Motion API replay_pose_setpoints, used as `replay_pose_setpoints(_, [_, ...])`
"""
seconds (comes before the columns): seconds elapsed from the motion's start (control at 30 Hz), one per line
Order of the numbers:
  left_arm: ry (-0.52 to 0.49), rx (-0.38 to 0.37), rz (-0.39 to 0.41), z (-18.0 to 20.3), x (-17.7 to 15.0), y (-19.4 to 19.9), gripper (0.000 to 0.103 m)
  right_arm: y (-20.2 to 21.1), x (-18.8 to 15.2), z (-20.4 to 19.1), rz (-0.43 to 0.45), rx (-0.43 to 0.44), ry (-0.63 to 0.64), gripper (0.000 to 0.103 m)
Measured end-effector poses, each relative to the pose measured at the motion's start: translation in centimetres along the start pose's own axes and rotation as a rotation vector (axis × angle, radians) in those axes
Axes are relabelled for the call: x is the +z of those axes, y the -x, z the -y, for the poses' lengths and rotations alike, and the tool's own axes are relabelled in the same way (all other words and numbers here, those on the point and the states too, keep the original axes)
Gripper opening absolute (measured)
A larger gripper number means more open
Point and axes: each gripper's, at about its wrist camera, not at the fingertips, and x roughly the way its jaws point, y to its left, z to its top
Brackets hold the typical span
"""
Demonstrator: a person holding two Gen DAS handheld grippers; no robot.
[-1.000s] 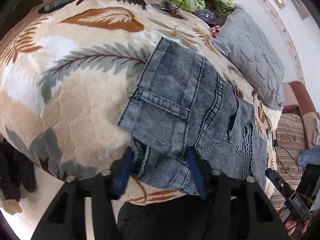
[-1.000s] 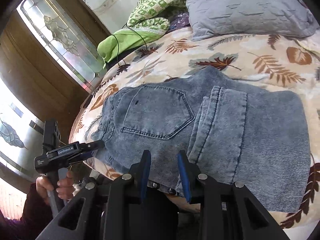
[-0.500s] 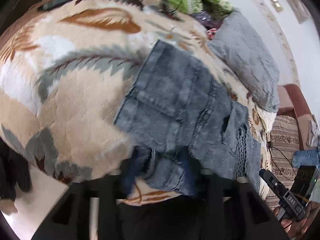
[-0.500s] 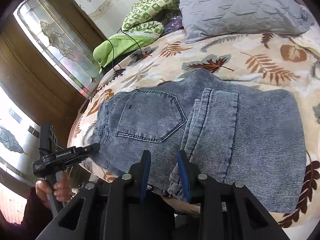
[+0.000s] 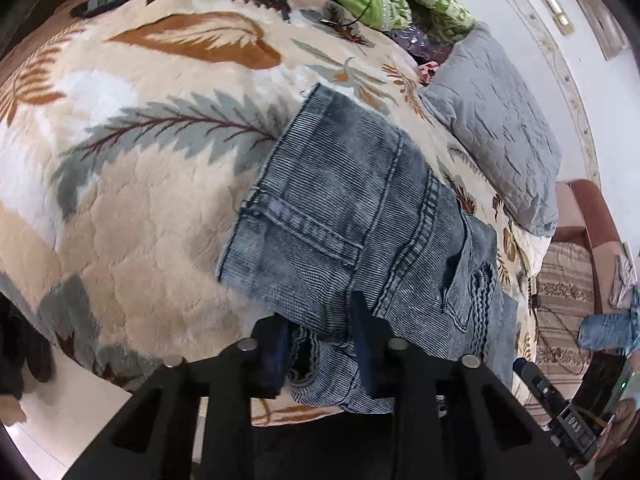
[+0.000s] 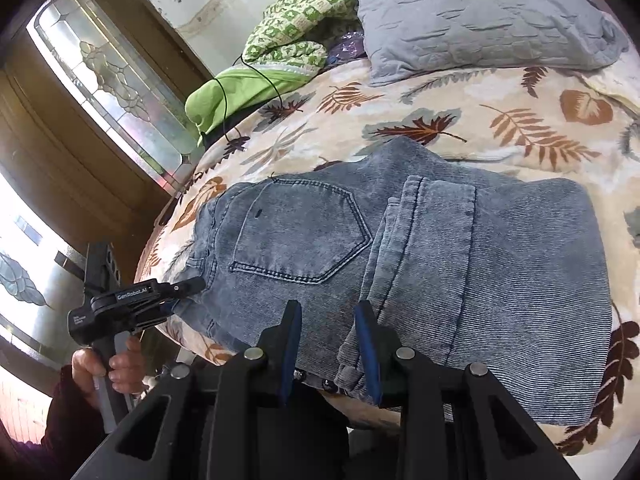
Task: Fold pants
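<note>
Grey-blue denim pants (image 5: 352, 216) lie partly folded on a leaf-patterned blanket (image 5: 120, 184) on a bed. My left gripper (image 5: 320, 344) has its fingers around the bunched near edge of the pants at the bed's front edge. In the right wrist view the pants (image 6: 440, 264) show a back pocket and a folded leg. My right gripper (image 6: 328, 344) has its blue-padded fingers around the near hem of the pants. The left gripper also shows in the right wrist view (image 6: 184, 288), at the waistband corner.
A grey pillow (image 6: 472, 16) and green cloths (image 6: 280, 60) with a black cable lie at the far end of the bed. A wooden door with patterned glass (image 6: 108, 92) stands to the left. A sofa (image 5: 584, 248) stands beyond the bed.
My left gripper has narrowed onto the bunched denim edge and lifted it slightly. My right gripper has held its place at the hem, and the view has shifted a little.
</note>
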Motion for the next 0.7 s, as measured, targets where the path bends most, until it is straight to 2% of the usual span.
replay_pose_setpoints(0.13, [-0.031,0.002,0.031,1.0,-0.2,0.7,0.019,0.0,0.1,0.1,0.002,0.002,0.0,0.031])
replay_pose_setpoints(0.27, [-0.118,-0.013,0.078,3.6,-0.1,2.7,0.017,0.1,0.2,0.2,0.008,0.01,-0.001,0.031])
replay_pose_setpoints(0.47, [-0.298,-0.047,0.151,10.6,-0.9,6.1,0.017,0.5,0.3,1.0,0.026,0.028,-0.022,0.031])
replay_pose_setpoints(0.7, [-0.514,-0.075,0.145,19.5,-3.5,6.9,0.016,3.0,0.6,4.6,0.106,0.039,-0.105,0.031])
